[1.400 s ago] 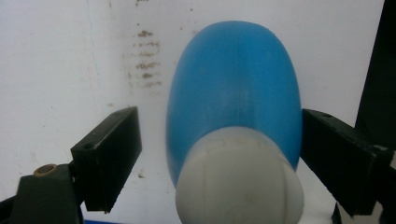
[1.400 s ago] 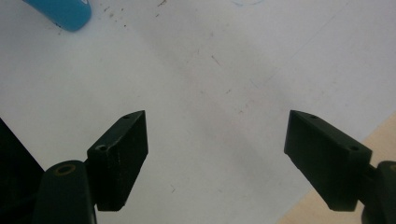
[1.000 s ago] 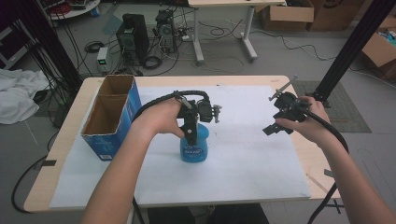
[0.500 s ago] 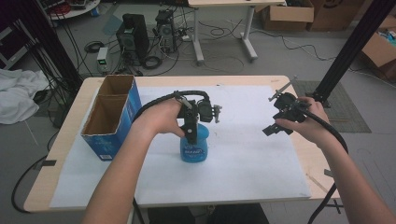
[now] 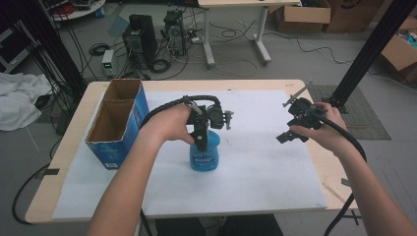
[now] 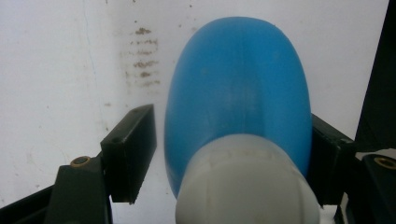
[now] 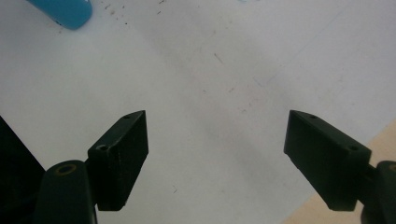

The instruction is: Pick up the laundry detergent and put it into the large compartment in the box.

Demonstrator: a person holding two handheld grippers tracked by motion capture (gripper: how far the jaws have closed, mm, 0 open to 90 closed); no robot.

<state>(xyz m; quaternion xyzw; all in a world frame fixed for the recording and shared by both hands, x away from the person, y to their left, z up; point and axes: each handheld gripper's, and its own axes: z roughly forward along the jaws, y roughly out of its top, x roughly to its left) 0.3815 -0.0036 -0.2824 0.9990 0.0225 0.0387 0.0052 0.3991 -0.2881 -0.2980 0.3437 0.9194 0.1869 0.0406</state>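
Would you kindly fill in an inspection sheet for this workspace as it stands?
Surface: wooden table under a white sheet with small brown specks.
Job's things: blue bottle with a white cap, upright on the sheet.
Clutter: open blue carton at the table's left.
Grippers: left gripper straddles the bottle, jaws just been closing; one pad touches, the other shows a gap. Right gripper open, above bare sheet.
Cables: a black cable trails from the left gripper, another from the right.
Surroundings: computer towers, floor leads, cardboard boxes, white cloth, black post.
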